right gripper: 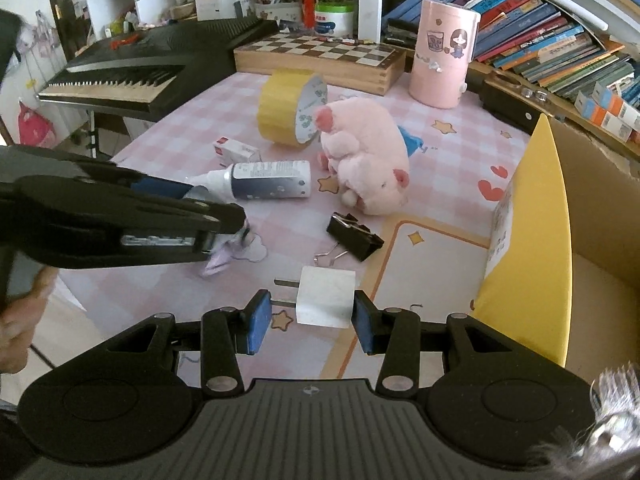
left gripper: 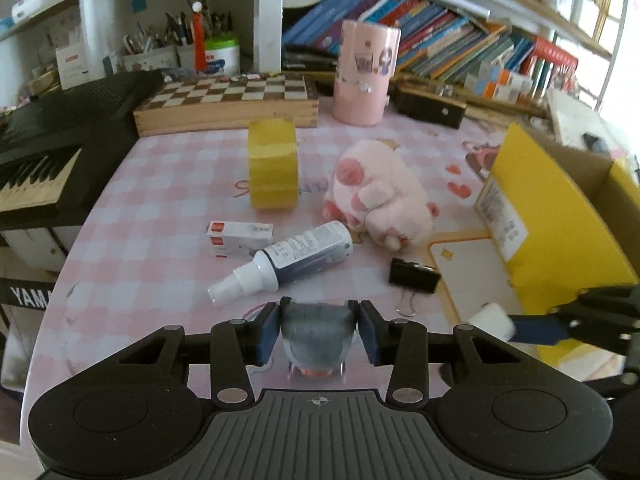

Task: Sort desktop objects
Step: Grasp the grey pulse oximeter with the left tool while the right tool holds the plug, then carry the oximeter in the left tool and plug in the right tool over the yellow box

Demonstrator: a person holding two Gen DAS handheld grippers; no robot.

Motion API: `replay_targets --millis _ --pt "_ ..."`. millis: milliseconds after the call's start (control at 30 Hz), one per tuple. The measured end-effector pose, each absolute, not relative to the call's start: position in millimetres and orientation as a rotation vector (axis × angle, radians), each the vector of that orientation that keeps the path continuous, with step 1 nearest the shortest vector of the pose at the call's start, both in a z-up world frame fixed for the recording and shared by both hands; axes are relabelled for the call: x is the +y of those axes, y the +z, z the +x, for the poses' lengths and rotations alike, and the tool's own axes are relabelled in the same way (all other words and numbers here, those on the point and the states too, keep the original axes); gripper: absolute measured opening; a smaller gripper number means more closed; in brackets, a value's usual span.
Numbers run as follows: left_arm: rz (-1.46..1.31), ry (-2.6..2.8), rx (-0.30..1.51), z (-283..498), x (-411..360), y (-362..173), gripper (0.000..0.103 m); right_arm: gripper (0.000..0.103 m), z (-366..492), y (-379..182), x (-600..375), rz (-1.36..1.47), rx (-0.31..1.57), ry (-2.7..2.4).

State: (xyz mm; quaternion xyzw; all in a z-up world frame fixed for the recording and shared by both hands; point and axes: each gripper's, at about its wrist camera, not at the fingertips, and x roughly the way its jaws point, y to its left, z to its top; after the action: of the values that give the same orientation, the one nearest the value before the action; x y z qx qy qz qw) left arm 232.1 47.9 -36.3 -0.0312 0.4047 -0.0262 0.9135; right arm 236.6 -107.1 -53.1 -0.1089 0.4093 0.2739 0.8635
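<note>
While the left claw (left gripper: 319, 338) clenches a grey translucent object (left gripper: 318, 340) at lower centre, the right claw (right gripper: 312, 322) pinches a white plug adapter (right gripper: 326, 297), level above the surface (right gripper: 436, 160).

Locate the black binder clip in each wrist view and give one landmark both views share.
Left wrist view: black binder clip lies right of centre, on the mat beside the yellow box.
Right wrist view: black binder clip lies at centre, just beyond the white plug.
Shared landmark: the pink plush pig, just behind the clip in both.
</note>
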Motion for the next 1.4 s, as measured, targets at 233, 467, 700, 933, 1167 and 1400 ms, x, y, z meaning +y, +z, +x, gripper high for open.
replay_targets --millis 233,467,700,933,1167,1400 --pt "-0.105 -0.063 0.794 208.9 58.0 -21.2 0.041 0.041 220.8 -42.2 -105.5 -0.19 0.836 0.563" --pt "-0.129 -0.098 0.732 185.0 64.4 -2.6 0.041 0.041 201.3 -28.2 -109.4 -0.13 0.81 0.526" --pt "-0.133 -0.114 0.676 161.9 71.3 10.6 0.041 0.041 179.3 -19.5 -111.9 -0.088 0.794 0.482" --pt "-0.139 -0.116 0.623 146.0 78.1 20.2 0.041 0.041 155.7 -12.4 -108.5 -0.091 0.762 0.459" --pt "-0.132 -0.158 0.601 125.7 79.9 26.2 0.041 0.041 133.7 -2.7 -113.7 -0.074 0.742 0.425" --pt "-0.118 -0.203 0.603 108.4 78.8 26.8 0.041 0.041 111.4 -0.4 -122.9 -0.028 0.745 0.37"
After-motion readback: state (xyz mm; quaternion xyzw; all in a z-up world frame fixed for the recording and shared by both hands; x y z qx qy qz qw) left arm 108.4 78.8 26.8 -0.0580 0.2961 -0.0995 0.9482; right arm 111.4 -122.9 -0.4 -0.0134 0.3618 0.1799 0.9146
